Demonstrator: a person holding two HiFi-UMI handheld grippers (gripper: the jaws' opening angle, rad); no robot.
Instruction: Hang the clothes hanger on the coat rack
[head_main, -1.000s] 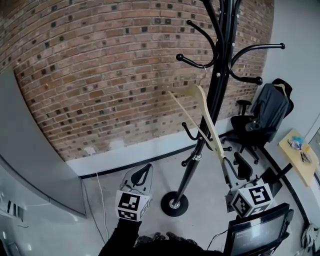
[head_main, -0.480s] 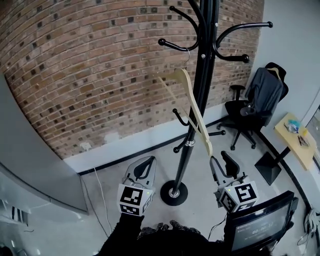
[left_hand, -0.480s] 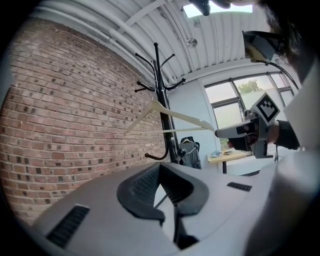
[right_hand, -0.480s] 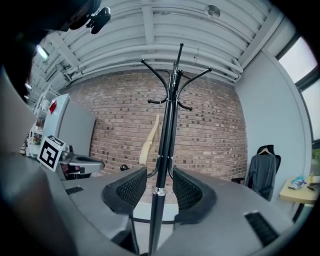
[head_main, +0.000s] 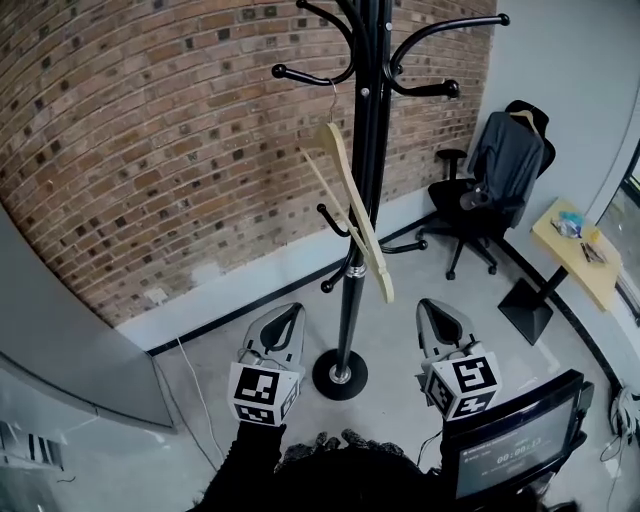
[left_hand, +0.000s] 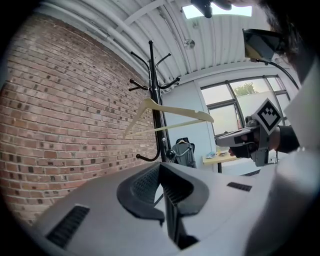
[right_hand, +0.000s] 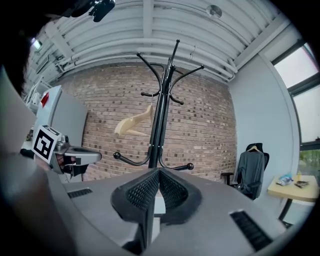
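Note:
A pale wooden hanger (head_main: 350, 215) hangs by its wire hook from a left hook of the black coat rack (head_main: 362, 150), tilted steeply down to the right. No gripper touches it. My left gripper (head_main: 287, 316) is low, left of the rack's pole, shut and empty. My right gripper (head_main: 433, 306) is low on the pole's right; its jaws are closing, tips together, with nothing between them. The left gripper view shows the hanger (left_hand: 170, 111) high on the rack (left_hand: 156, 100). The right gripper view shows the hanger (right_hand: 134, 121) left of the pole (right_hand: 161, 110).
The rack's round base (head_main: 340, 375) stands on the floor between my grippers. An office chair with a dark jacket (head_main: 500, 165) and a yellow table (head_main: 575, 250) are to the right. A monitor (head_main: 505, 455) sits at bottom right, a grey panel (head_main: 60, 330) at left.
My right gripper stood open just below the hanger's lower end; it has dropped away and shut. The hanger stays on the hook. The left gripper shifted slightly.

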